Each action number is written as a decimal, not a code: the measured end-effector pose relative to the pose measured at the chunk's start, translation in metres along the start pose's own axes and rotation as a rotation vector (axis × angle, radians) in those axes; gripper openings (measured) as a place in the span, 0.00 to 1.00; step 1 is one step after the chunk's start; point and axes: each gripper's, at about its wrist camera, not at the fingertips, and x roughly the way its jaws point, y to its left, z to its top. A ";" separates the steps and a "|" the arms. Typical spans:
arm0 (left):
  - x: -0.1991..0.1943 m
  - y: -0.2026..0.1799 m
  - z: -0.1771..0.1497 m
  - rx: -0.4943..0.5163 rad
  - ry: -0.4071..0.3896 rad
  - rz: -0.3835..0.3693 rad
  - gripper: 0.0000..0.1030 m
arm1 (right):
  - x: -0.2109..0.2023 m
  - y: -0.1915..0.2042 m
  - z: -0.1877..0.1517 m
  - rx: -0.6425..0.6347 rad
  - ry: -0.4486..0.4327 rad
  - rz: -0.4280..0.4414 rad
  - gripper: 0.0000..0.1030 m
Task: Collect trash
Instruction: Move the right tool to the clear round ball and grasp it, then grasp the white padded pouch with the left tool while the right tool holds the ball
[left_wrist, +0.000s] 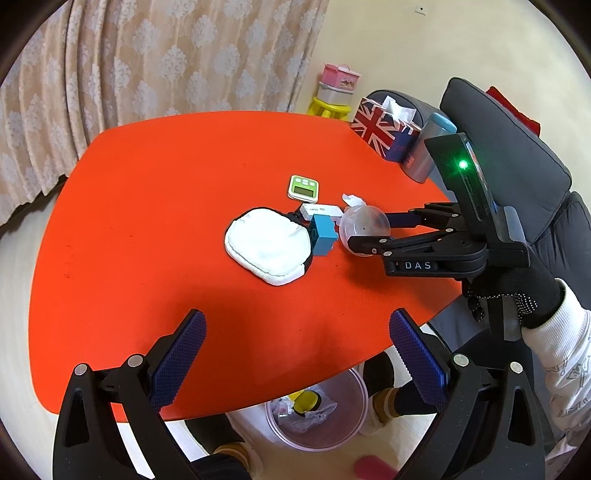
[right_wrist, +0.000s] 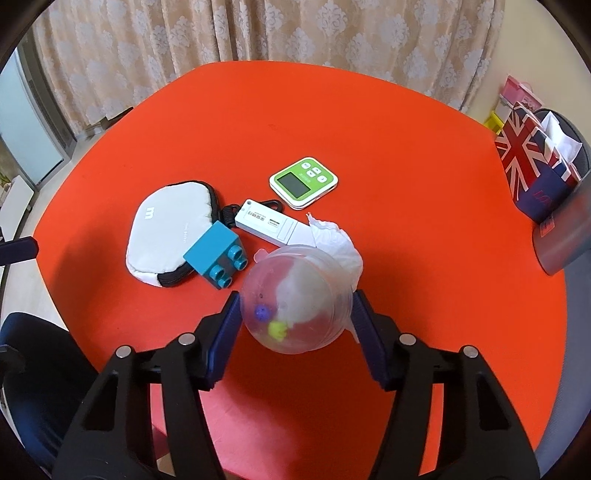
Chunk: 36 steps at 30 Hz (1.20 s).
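A clear plastic cup (right_wrist: 295, 299) lies on its side on the red table (right_wrist: 406, 184), also in the left wrist view (left_wrist: 364, 226). My right gripper (right_wrist: 295, 306) is shut on the cup, one pad on each side; it shows in the left wrist view (left_wrist: 351, 230). A crumpled white tissue (right_wrist: 338, 240) lies just behind the cup. My left gripper (left_wrist: 297, 354) is open and empty over the table's near edge. A clear trash bin (left_wrist: 317, 413) with wrappers stands on the floor below that edge.
A white pouch (right_wrist: 170, 229), a blue toy brick (right_wrist: 216, 256), a white USB device (right_wrist: 271, 223) and a green timer (right_wrist: 303, 182) lie on the table. A Union Jack tissue box (left_wrist: 384, 131) and a grey can (left_wrist: 428, 151) stand at the right edge.
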 end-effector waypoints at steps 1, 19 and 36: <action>0.000 0.000 0.000 -0.001 0.000 0.000 0.93 | -0.001 -0.001 0.000 0.000 -0.003 -0.001 0.58; 0.019 0.001 0.021 0.042 0.024 -0.006 0.93 | -0.060 -0.005 -0.018 0.068 -0.061 0.111 0.58; 0.084 0.011 0.050 0.112 0.181 0.010 0.93 | -0.082 -0.020 -0.030 0.109 -0.086 0.133 0.58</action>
